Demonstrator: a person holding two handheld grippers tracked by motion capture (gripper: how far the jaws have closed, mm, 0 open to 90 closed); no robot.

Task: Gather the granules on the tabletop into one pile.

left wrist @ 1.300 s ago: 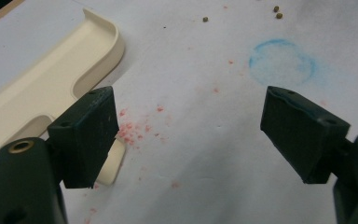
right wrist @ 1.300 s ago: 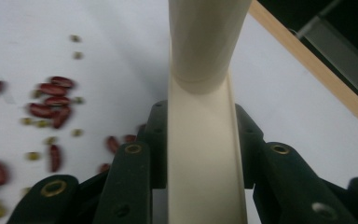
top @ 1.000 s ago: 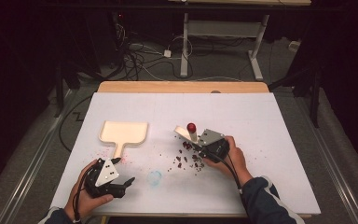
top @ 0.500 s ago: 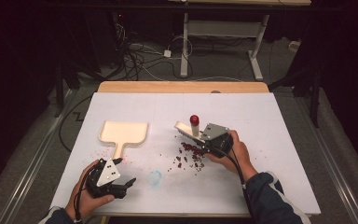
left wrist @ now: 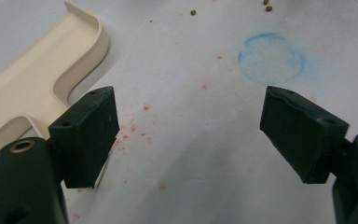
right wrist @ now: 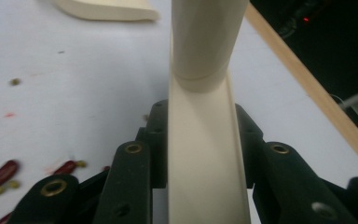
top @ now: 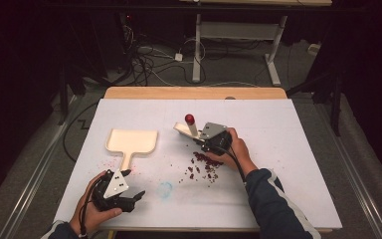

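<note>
My right gripper is shut on the flat cream handle of a hand tool that has a red knob on top. In the right gripper view both jaws press the tool's sides. A pile of red bits and seeds lies just in front of this hand. A cream dustpan lies flat at the left. My left gripper rests near the front left edge, open, beside the dustpan's handle. Nothing is between its jaws.
A faint blue ring and red stains mark the white table cover. The wooden table edge runs along the far side, with cables and desk legs on the floor beyond. A few seeds lie scattered.
My right gripper has carried the tool away from me and to the left, behind the pile. The left gripper has stayed where it was.
</note>
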